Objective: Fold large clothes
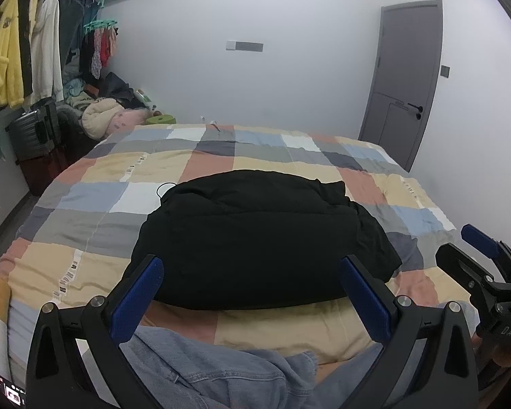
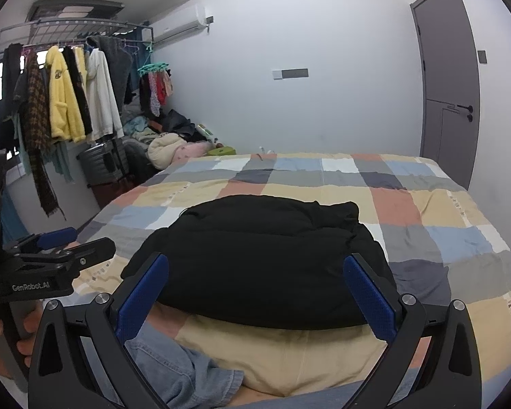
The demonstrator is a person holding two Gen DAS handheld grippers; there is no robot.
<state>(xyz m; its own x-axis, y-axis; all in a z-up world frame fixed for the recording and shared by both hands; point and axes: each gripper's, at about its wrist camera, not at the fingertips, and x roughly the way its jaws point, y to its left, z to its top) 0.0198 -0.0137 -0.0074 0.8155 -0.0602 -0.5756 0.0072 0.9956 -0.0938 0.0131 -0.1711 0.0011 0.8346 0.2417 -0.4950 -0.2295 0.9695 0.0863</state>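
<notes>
Left wrist: black garment (image 1: 255,238) just beyond gripper (image 1: 252,293).

Folded garment (image 1: 262,238) lies on bed (image 1: 95,170), jeans (image 1: 221,371) nearer.

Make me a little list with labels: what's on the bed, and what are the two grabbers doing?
bed: checked quilt
black jacket: folded bundle, lying mid-bed
denim garment: crumpled at the near edge, under the grippers
left gripper: open, holding nothing, fingers either side of the jacket in view
right gripper: open, holding nothing
background: clothes rack, grey door
</notes>
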